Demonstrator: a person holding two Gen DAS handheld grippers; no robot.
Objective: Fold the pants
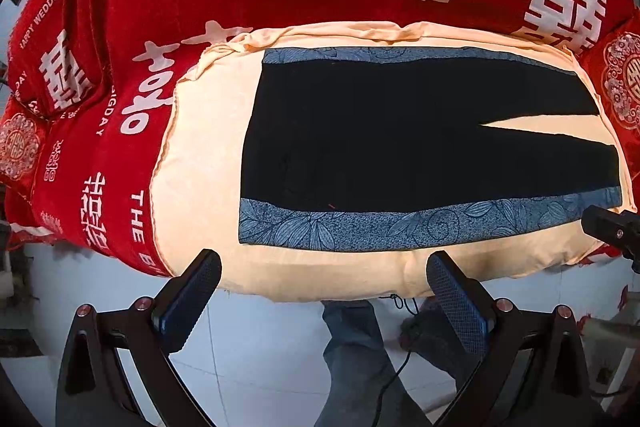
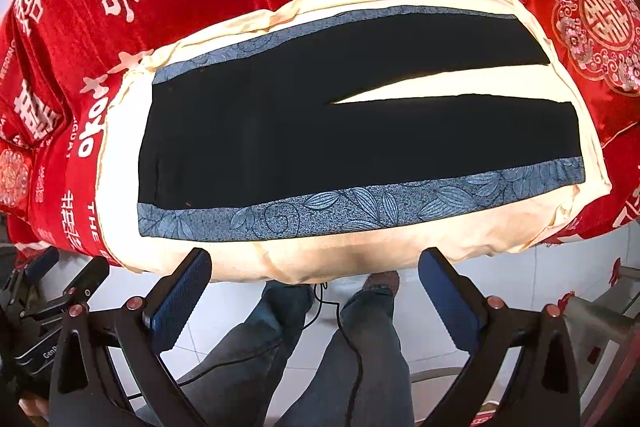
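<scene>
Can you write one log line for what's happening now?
pants: flat, unfolded | left gripper: open, off cloth | right gripper: open, off cloth

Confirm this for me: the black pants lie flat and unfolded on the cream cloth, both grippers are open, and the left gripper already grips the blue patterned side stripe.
Not quite. The left gripper grips nothing: in the left wrist view it hangs open, short of the cloth's near edge. The rest holds: the black pants lie flat and unfolded on the cream cloth, the blue patterned side stripe is untouched, and the right gripper is open too.
</scene>
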